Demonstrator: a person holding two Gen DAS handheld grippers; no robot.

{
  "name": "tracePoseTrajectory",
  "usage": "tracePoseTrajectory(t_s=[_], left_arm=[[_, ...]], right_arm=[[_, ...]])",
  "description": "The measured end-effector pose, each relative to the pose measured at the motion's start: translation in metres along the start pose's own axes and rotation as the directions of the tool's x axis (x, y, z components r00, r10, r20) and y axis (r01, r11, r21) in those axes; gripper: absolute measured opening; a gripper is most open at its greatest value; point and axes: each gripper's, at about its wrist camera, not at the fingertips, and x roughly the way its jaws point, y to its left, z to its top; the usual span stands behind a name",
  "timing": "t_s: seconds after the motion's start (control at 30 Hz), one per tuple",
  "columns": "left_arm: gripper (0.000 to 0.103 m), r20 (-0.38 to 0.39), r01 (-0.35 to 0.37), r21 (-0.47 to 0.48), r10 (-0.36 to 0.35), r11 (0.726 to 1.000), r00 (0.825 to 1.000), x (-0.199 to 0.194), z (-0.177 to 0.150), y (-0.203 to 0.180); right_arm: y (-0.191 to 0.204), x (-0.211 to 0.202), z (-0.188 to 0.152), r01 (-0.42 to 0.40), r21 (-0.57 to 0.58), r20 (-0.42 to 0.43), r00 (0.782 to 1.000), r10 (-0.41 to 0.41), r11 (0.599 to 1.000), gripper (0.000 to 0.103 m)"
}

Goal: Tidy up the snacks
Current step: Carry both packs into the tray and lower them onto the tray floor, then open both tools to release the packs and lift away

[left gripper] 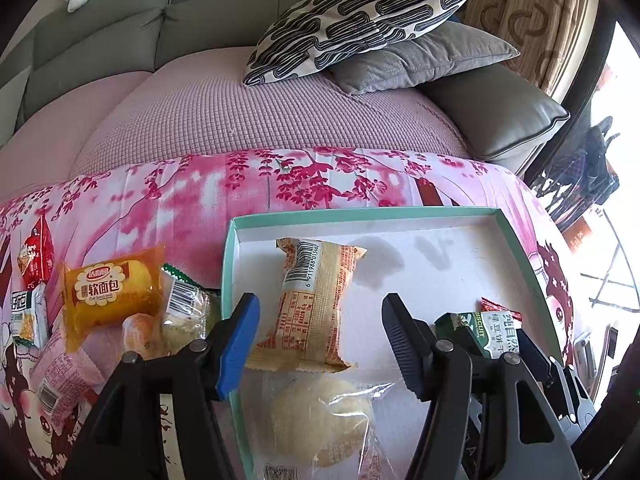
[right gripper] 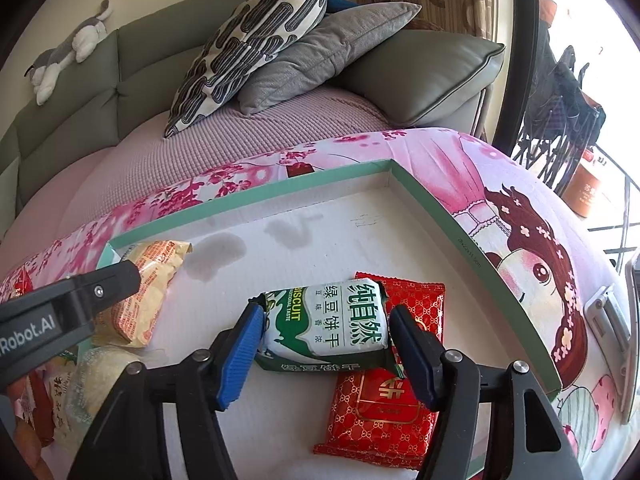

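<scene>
A shallow white tray with a mint-green rim [left gripper: 360, 216] [right gripper: 440, 204] lies on the pink floral cloth. In it lie a yellow snack pack [left gripper: 312, 304] [right gripper: 148, 288], a clear-wrapped pale bun [left gripper: 320, 420], a green-and-white biscuit pack [right gripper: 332, 324] [left gripper: 492, 332] and a red pack [right gripper: 384, 392] under it. My left gripper [left gripper: 320, 344] is open, its jaws on either side of the yellow pack's near end. My right gripper [right gripper: 326, 356] has its jaws against both ends of the biscuit pack, which rests on the red pack.
Loose snacks lie left of the tray on the cloth: an orange bread pack [left gripper: 108, 296], a pink pack [left gripper: 60, 380], a red pack [left gripper: 36, 256] and others. A sofa with a patterned cushion [left gripper: 360, 20] and a grey cushion [left gripper: 420, 60] stands behind.
</scene>
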Motion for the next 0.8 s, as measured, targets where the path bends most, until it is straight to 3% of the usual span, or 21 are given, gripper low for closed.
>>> tracePoseTrajectory(t_s=[0.4, 0.8], left_arm=[[0.072, 0.089, -0.033, -0.031, 0.036, 0.999, 0.995, -0.047, -0.019, 0.020], [0.072, 0.074, -0.157, -0.106, 0.165, 0.982, 0.983, -0.065, -0.060, 0.054]], right_arm=[[0.001, -0.021, -0.003, 0.000, -0.031, -0.017, 1.000, 0.000, 1.000, 0.095], [0.004, -0.043, -0.014, 0.021, -0.065, -0.046, 0.999, -0.024, 0.998, 0.097]])
